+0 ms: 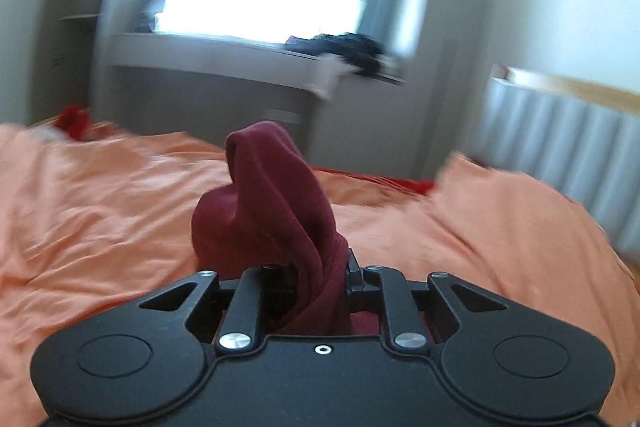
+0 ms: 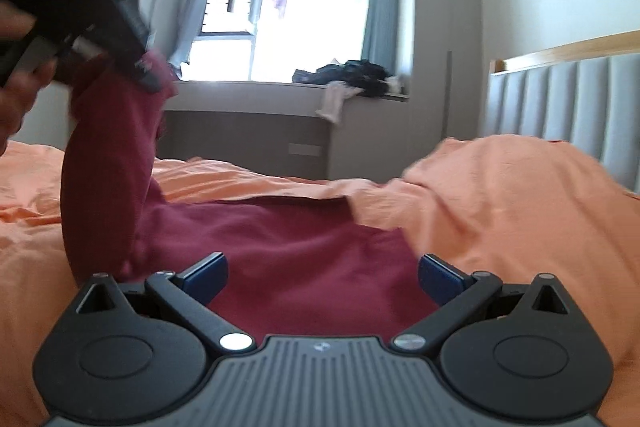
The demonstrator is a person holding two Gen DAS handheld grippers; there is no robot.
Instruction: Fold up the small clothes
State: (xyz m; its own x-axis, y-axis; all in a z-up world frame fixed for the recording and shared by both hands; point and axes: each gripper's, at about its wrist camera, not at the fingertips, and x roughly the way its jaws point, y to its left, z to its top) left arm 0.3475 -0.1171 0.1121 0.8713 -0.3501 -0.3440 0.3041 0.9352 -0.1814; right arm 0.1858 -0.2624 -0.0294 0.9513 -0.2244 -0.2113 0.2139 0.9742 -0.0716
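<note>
Left gripper (image 1: 320, 267): jaws drawn together on a bunch of the maroon garment (image 1: 276, 195), cloth pinched between the fingers and rising in a loop in front of the camera. The right wrist view shows the same gripper raised at upper left, with that end of the garment hanging from it down to the bed.

Right gripper (image 2: 322, 277): jaws spread wide, blue pads (image 2: 208, 275) well apart, nothing between them. It hovers low over the flat part of the garment; contact with the cloth cannot be told.

Garment position: main body lies flat on the orange bedsheet (image 2: 500, 207), just ahead of the right gripper; one end (sleeve or leg, cannot tell which) is lifted clear by the left. An orange fold of sheet overlaps the garment's right edge.

Background, not in play: dark clothes heaped on the window ledge (image 2: 240, 85), padded grey headboard (image 2: 560, 99) at right. Left view is motion-blurred.

Judged step: a fold in progress, lifted end being carried across the body of the garment.

Next move, as judged: left brings the held end over and lays it onto the flat part, aligned with the edges; right likely needs to pin or grip the lying cloth so it does not drag. Risk: sheet fold snagging under the right edge
</note>
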